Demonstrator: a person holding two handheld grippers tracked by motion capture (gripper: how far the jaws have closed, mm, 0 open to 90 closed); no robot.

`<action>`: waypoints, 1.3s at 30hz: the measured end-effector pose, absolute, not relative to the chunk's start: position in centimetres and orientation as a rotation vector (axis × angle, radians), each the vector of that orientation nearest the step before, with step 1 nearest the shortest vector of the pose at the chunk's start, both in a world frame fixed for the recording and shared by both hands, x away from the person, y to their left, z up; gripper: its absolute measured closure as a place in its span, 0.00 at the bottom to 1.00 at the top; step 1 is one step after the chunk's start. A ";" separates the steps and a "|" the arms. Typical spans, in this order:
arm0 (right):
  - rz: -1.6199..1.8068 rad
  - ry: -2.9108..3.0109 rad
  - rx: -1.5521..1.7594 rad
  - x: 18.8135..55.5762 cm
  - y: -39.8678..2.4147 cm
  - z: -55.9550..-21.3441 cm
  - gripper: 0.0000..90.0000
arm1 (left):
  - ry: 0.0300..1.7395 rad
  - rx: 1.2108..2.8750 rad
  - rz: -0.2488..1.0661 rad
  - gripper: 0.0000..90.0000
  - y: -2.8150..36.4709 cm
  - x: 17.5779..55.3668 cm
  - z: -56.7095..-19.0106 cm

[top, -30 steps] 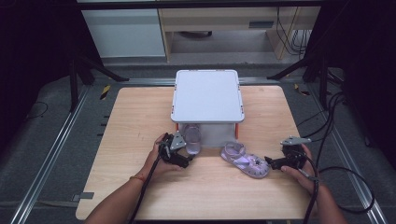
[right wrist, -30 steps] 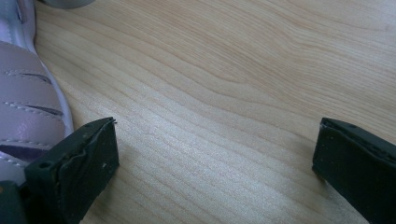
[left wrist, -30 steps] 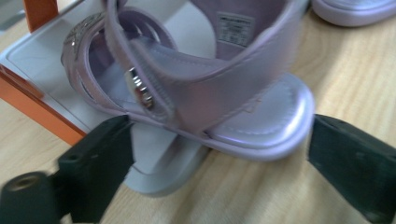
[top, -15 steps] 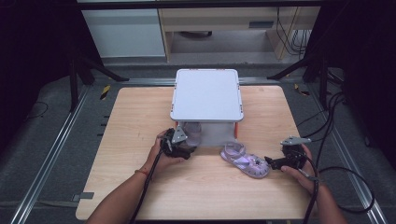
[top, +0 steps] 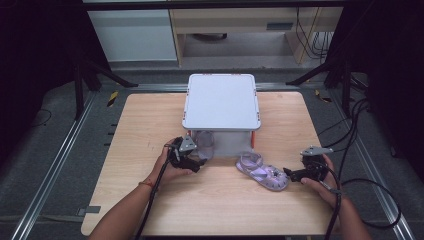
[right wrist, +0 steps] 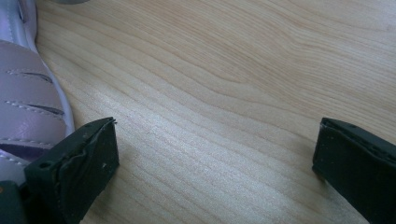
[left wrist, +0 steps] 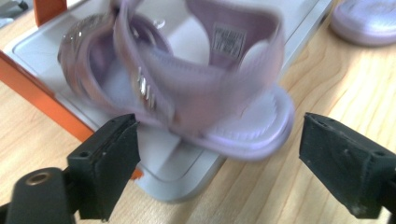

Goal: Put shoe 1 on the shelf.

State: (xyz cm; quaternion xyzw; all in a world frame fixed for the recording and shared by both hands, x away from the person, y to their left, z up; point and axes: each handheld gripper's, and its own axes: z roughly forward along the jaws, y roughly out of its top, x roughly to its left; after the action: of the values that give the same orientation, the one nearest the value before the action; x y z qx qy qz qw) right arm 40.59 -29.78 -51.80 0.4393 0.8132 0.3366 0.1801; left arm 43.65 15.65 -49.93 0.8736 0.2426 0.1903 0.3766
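Note:
A lilac sandal (top: 205, 144) lies on the grey base (left wrist: 177, 173) of a small rack, under its grey lid (top: 221, 102). The sandal's heel (left wrist: 261, 126) hangs over the base's front edge. My left gripper (top: 196, 159) is right in front of it. Its jaws have just been opening and stand open on either side of the heel, apart from it. The second lilac sandal (top: 263, 172) rests on the wooden table (top: 150, 125) to the right. My right gripper (top: 290, 174) is open at its toe end, with bare wood between the jaws (right wrist: 215, 123).
Orange posts (top: 252, 139) carry the rack's lid above the base. The rack stands at the table's middle back. Black cables trail from both grippers off the table's front and right side. Dark stands and a cabinet lie beyond the far edge.
My left gripper has shifted slightly toward the rack, with the sandal in front of it. The right gripper and the second sandal have stayed put.

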 end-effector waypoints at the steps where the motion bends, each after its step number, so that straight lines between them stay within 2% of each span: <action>1: 0.951 2.298 1.241 40.6 -29.8 -51.8 0.01 | 0.612 2.246 0.498 0.10 15.5 43.6 -50.0; 4: 0.951 2.298 1.241 40.6 -29.8 -51.8 0.01 | 0.575 2.267 0.525 0.09 15.0 43.5 -50.0; 6: 0.952 2.298 1.240 40.6 -29.8 -51.8 0.01 | 0.582 2.281 0.564 0.12 15.1 43.7 -50.0; 9: 0.952 2.297 1.241 40.6 -29.8 -51.8 0.01 | 0.621 2.248 0.523 0.13 15.4 44.2 -49.8; 10: 0.952 2.297 1.241 40.6 -29.8 -51.8 0.01 | 0.613 2.261 0.552 0.14 15.5 44.2 -49.8; 13: 0.952 2.298 1.240 40.6 -29.8 -51.8 0.01 | 0.623 2.242 0.558 0.22 15.8 44.4 -49.8; 23: 0.952 2.298 1.240 40.6 -29.8 -51.8 0.01 | 0.694 2.228 0.613 0.23 16.1 46.1 -49.6; 29: 0.952 2.299 1.240 40.6 -29.8 -51.8 0.01 | 0.719 2.189 0.611 0.23 16.0 46.3 -49.4; 33: 0.943 2.305 1.244 40.6 -29.8 -51.7 0.01 | 0.732 2.166 0.571 0.19 16.7 46.0 -48.7; 35: 0.920 2.321 1.253 40.6 -29.8 -51.5 0.03 | 0.705 2.206 0.568 0.15 16.9 45.6 -48.5; 37: 0.925 2.326 1.275 40.6 -30.0 -51.2 0.09 | 0.670 2.225 0.547 0.14 17.5 44.7 -48.2; 39: 0.935 2.330 1.287 40.6 -30.1 -50.7 0.09 | 0.664 2.245 0.525 0.12 18.0 44.0 -48.1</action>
State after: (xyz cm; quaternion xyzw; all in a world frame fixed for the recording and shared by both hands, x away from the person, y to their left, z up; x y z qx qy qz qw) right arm 40.63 -30.11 -50.74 0.4503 0.8153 0.3273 0.1595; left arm 44.00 17.99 -48.12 0.8720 0.2579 0.2038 0.3627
